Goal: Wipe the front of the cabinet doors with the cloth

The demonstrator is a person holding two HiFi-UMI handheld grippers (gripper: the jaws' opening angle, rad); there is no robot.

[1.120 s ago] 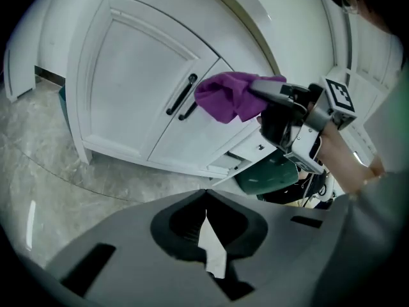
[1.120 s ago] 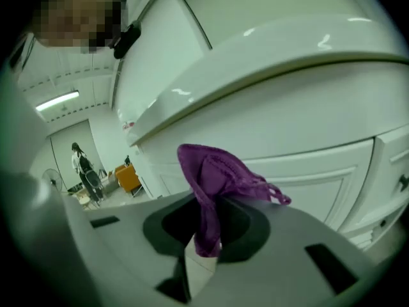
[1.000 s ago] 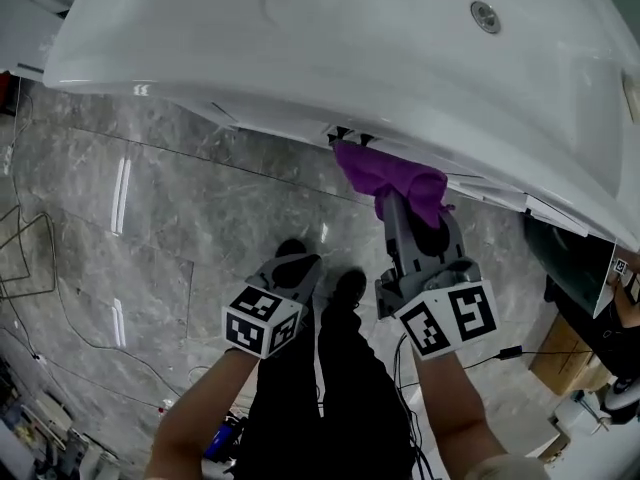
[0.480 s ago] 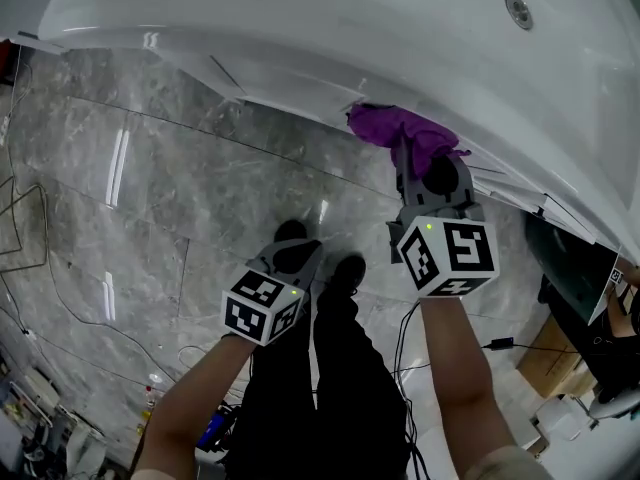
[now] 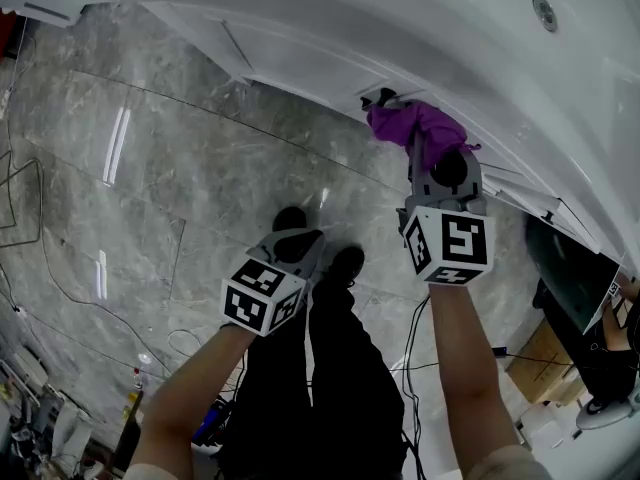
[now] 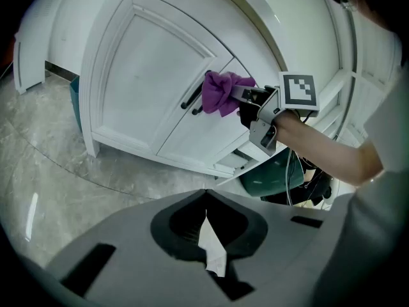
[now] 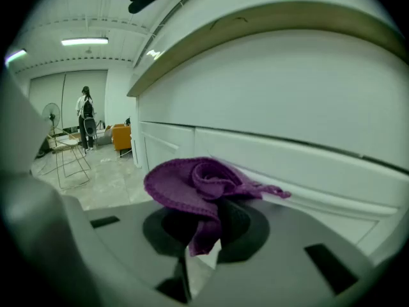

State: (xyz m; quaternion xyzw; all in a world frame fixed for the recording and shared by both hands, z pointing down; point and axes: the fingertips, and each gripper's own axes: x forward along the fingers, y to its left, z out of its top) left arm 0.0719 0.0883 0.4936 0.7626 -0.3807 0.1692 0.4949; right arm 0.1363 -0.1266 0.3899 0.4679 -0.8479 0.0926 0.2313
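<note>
The purple cloth (image 5: 415, 126) is bunched against the white cabinet front (image 5: 300, 63), right beside the black door handles (image 5: 380, 98). My right gripper (image 5: 418, 153) is shut on it and presses it to the door. In the right gripper view the cloth (image 7: 195, 184) bulges over the jaws, with the cabinet panel (image 7: 287, 107) close behind. The left gripper view shows the cloth (image 6: 222, 91) by the two black handles (image 6: 190, 98) on the door (image 6: 140, 69). My left gripper (image 5: 290, 256) hangs low over the floor, away from the cabinet, its jaws (image 6: 205, 194) shut and holding nothing.
A dark green tub (image 6: 278, 174) sits beside the cabinet's lower right. Cables (image 5: 30, 238) and bottles (image 5: 135, 388) lie on the marble floor at the left. My shoes (image 5: 345, 263) stand below the cabinet. Far off are a person (image 7: 85, 117), a wire chair (image 7: 67, 155) and orange furniture (image 7: 121, 136).
My right gripper has slid the cloth to the right along the cabinet front, next to the handles. The left gripper has hardly moved.
</note>
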